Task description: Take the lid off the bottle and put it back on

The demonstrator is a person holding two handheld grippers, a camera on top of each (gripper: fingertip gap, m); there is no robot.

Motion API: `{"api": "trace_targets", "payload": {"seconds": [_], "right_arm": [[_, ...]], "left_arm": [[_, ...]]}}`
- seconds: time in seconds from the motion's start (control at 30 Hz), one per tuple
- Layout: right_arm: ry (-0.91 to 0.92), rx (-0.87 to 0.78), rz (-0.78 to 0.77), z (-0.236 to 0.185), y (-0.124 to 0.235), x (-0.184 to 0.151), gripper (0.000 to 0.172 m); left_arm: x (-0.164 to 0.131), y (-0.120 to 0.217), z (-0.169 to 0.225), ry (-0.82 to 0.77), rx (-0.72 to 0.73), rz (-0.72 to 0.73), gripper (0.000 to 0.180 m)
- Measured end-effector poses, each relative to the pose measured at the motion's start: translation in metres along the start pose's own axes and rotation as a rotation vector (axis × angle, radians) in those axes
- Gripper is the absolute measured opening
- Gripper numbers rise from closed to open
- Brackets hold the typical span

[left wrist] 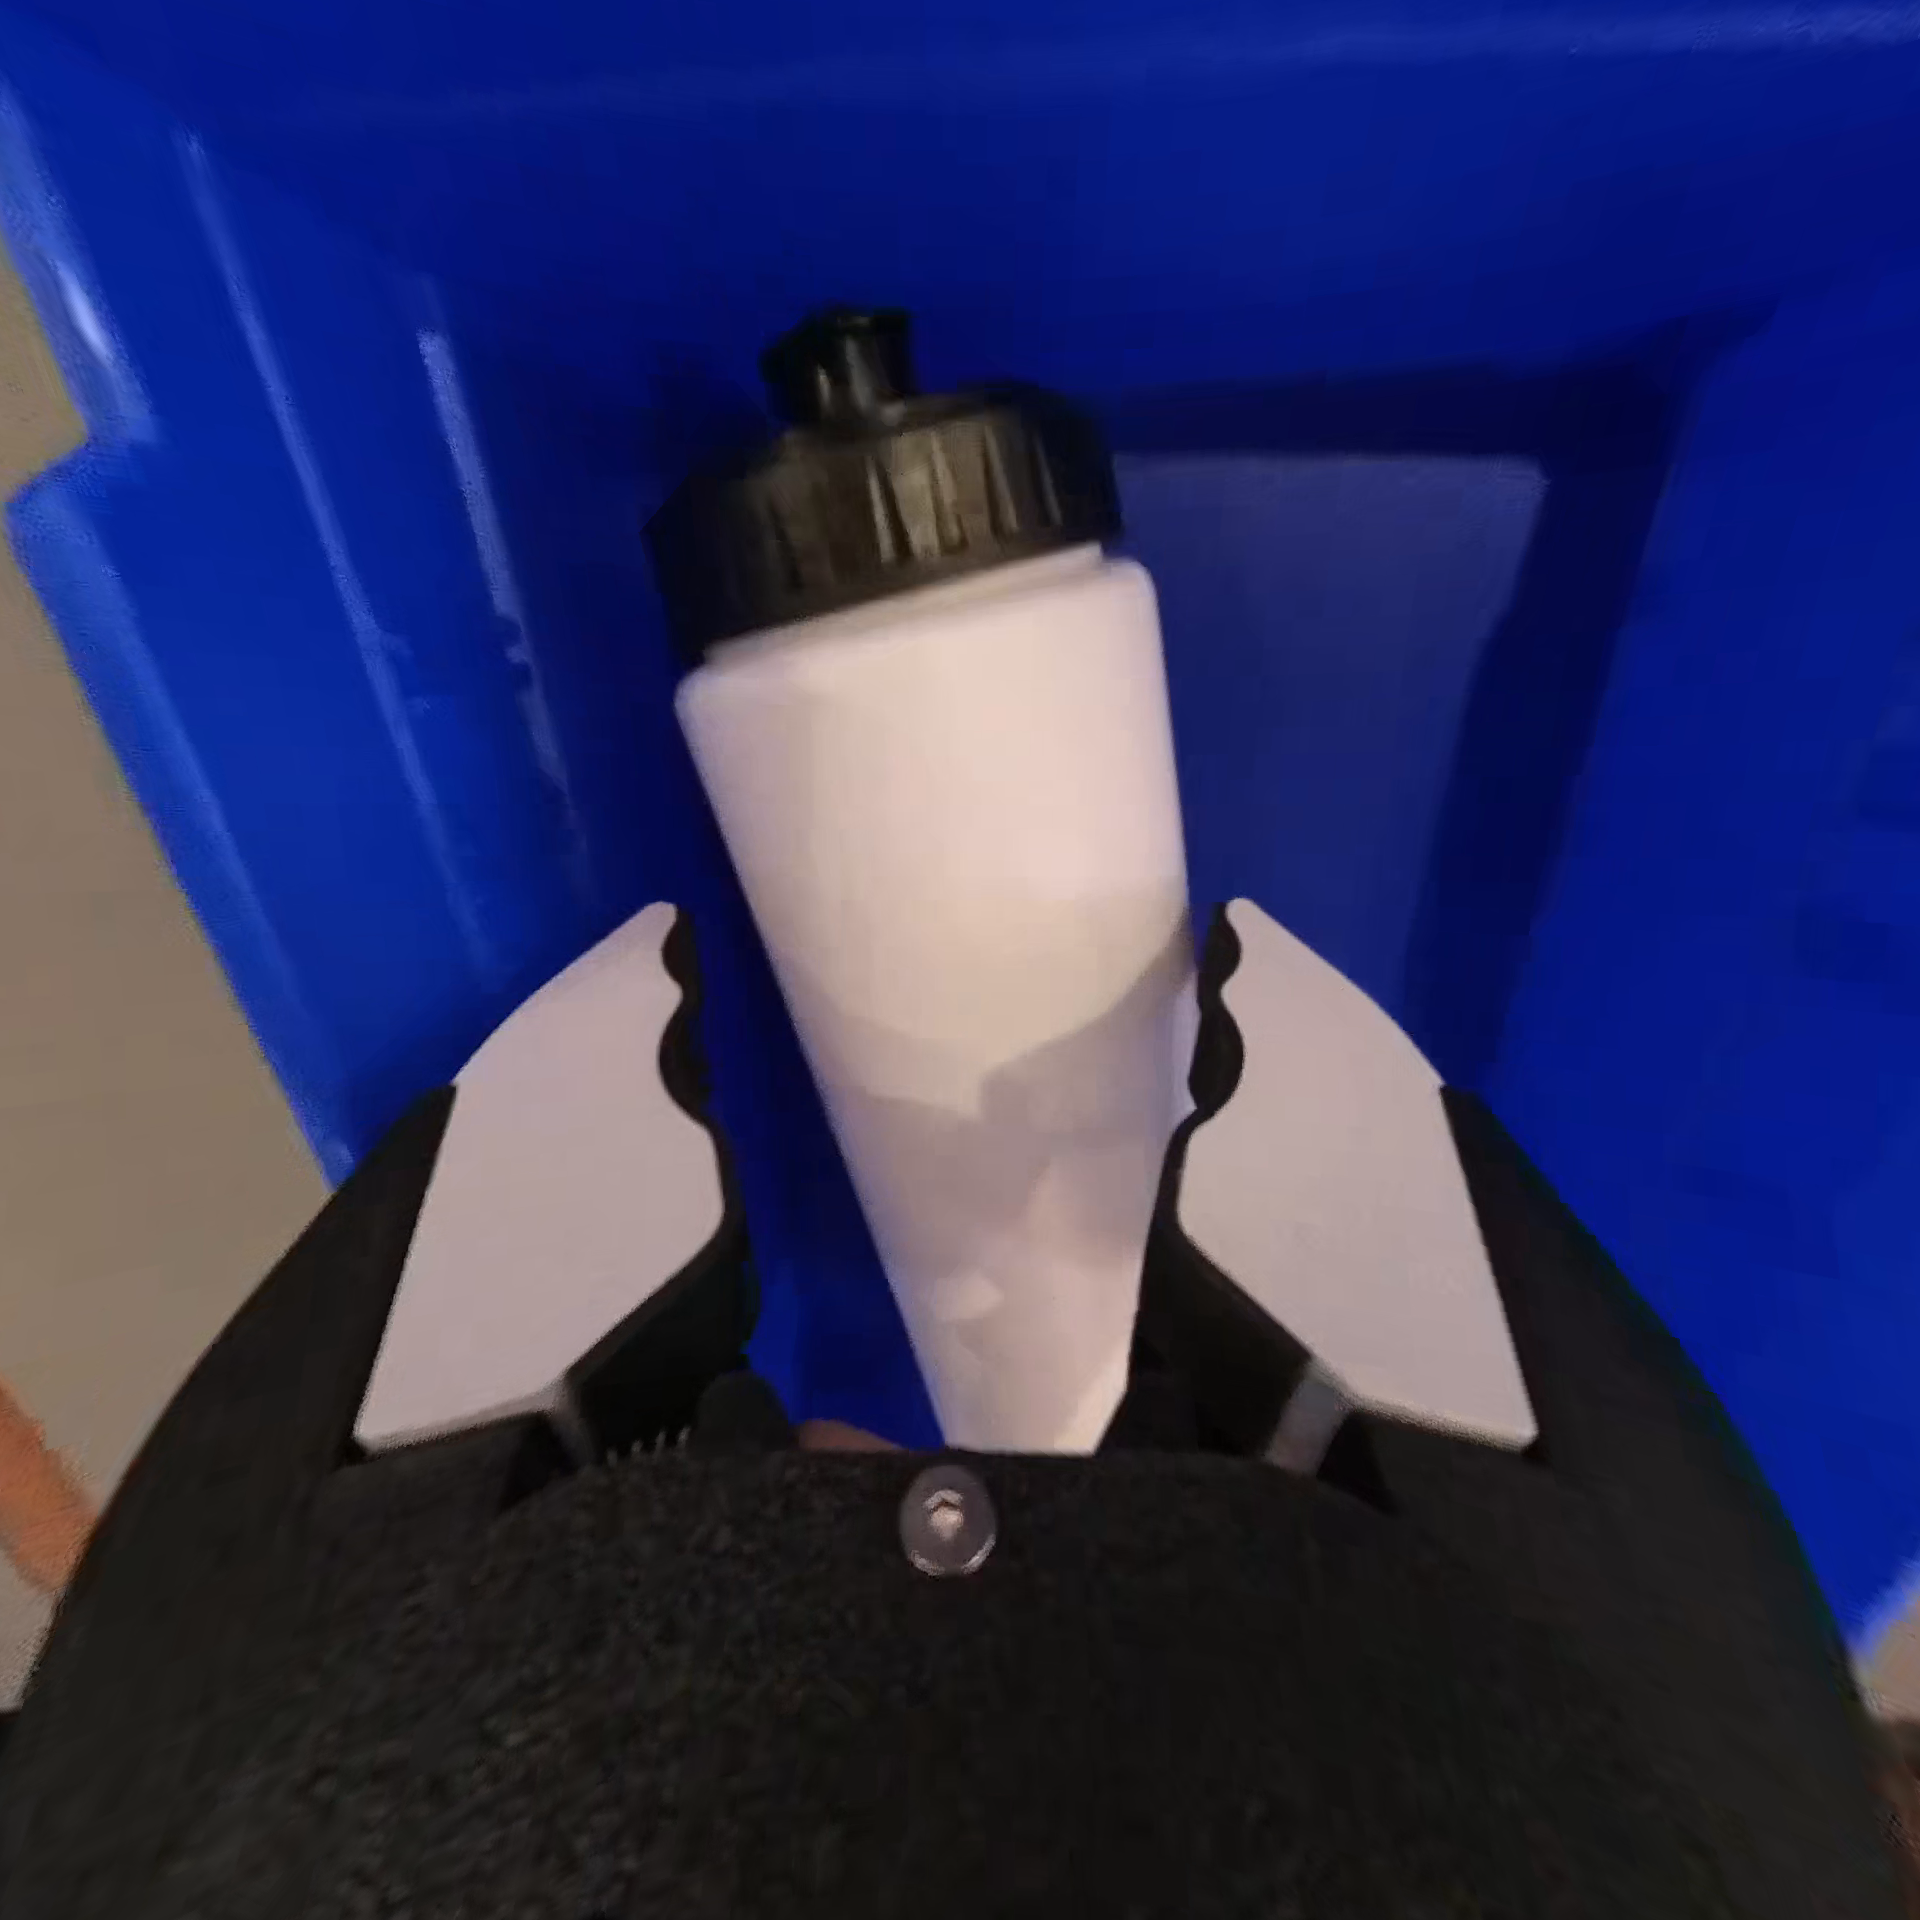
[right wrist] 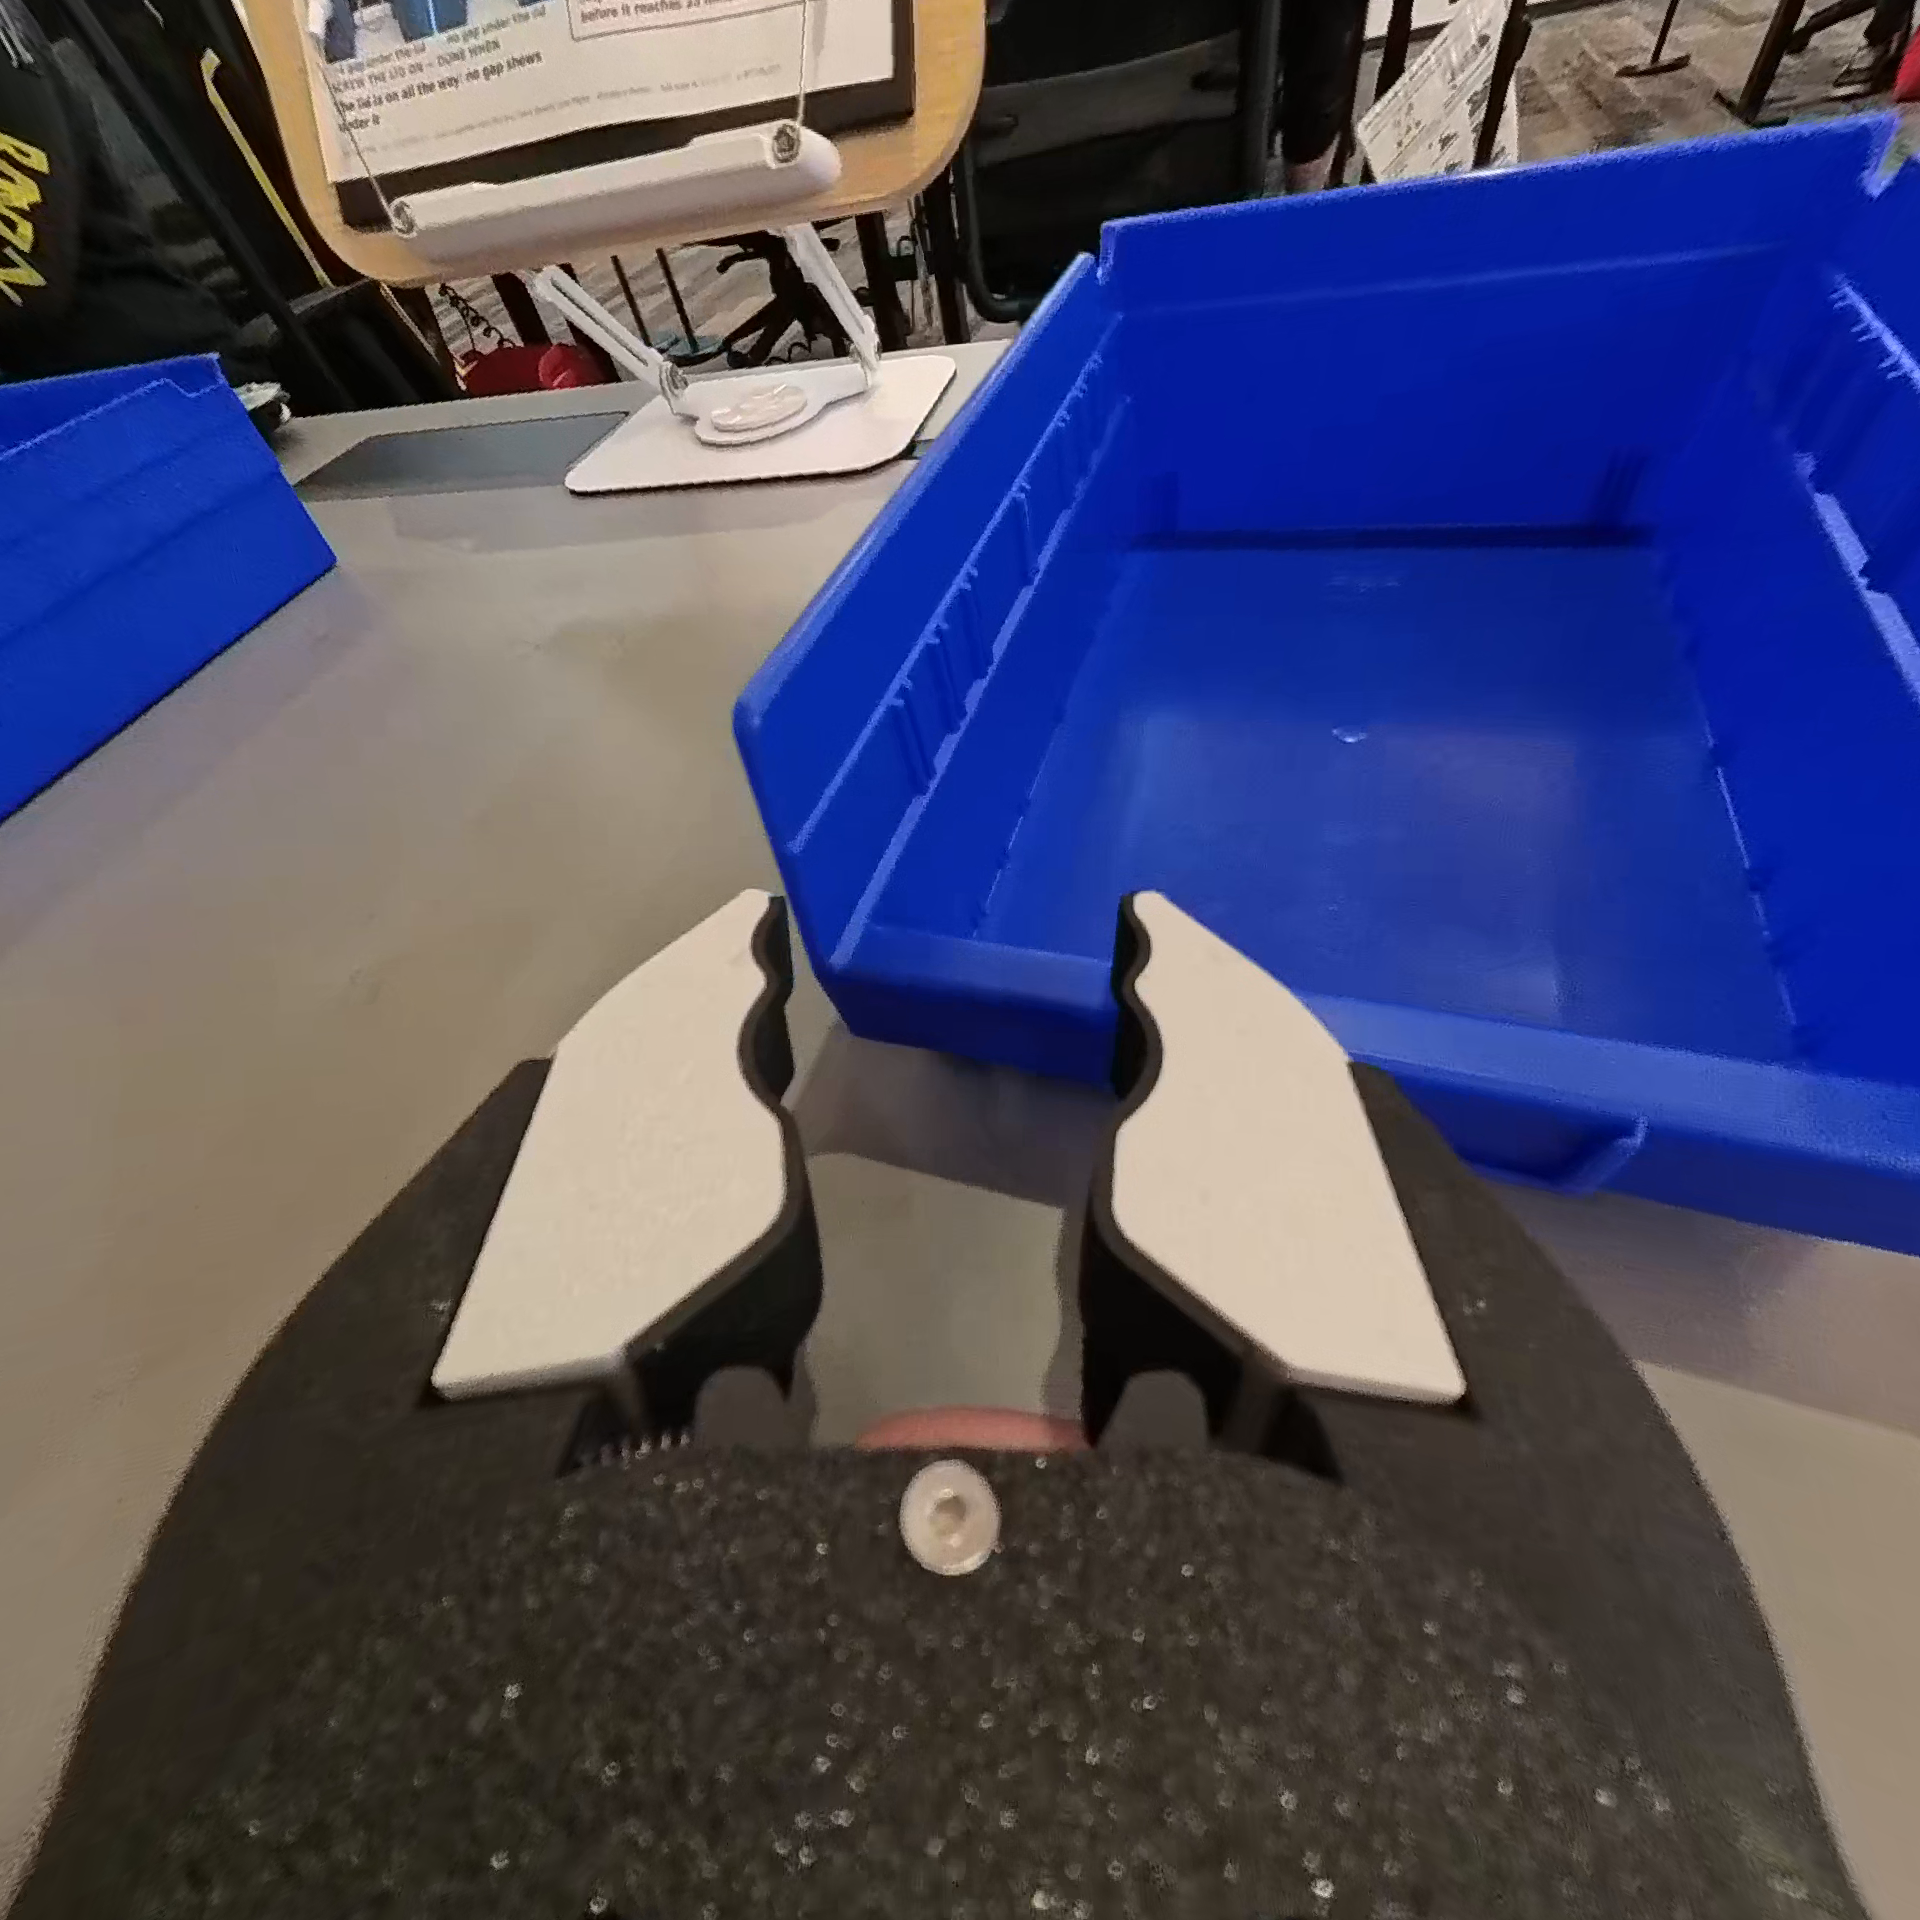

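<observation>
The white squeeze bottle (left wrist: 935,883), black ribbed lid (left wrist: 883,520) on, stands inside a blue bin (left wrist: 1455,260) between the spread left gripper (left wrist: 945,997) fingers, ungripped; centre, then clamp its body; the right gripper (right wrist: 951,987) waits apart, empty, before another blue bin (right wrist: 1351,249).

Blue bin (right wrist: 1351,727), second blue bin (right wrist: 125,520), white stand (right wrist: 769,426) on grey table (right wrist: 364,831).
</observation>
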State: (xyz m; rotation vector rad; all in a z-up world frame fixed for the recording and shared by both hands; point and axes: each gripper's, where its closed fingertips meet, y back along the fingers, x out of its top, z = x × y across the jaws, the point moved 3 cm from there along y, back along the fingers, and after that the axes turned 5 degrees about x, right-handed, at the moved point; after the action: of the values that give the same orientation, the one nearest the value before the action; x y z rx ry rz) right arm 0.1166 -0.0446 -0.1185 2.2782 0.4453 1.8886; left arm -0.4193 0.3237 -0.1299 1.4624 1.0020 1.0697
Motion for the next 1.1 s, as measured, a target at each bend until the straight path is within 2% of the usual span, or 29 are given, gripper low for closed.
{"api": "trace_targets", "payload": {"seconds": [0.13, 0.3, 0.37, 0.67, 0.83, 1.0, 1.1], "right_arm": [[-0.005, 0.004, 0.0, 0.0, 0.0, 0.0, 0.059], [-0.012, 0.004, 0.007, 0.001, 0.001, 0.0, 0.059], [-0.016, 0.007, 0.007, 0.001, 0.002, 0.0, 0.059], [-0.007, 0.016, 0.004, -0.003, 0.001, 0.0, 0.058], [0.013, 0.005, 0.003, -0.003, 0.001, 0.001, 0.058], [0.007, 0.006, 0.011, -0.002, 0.001, 0.002, 0.057], [0.017, 0.005, 0.015, -0.003, 0.001, 0.002, 0.056]], "left_arm": [[0.011, -0.008, 0.0, 0.075, -0.034, -0.072, 0.088], [0.01, -0.022, 0.003, 0.087, 0.04, -0.105, 0.09], [0.011, -0.025, 0.003, 0.08, 0.056, -0.067, 0.091], [0.01, -0.015, 0.018, -0.14, 0.017, 0.082, 0.09], [0.018, 0.039, 0.027, -0.211, -0.07, 0.321, 0.09], [0.022, 0.123, 0.039, -0.299, -0.038, 0.681, 0.089], [0.016, 0.179, 0.069, -0.321, -0.113, 0.927, 0.089]]}}
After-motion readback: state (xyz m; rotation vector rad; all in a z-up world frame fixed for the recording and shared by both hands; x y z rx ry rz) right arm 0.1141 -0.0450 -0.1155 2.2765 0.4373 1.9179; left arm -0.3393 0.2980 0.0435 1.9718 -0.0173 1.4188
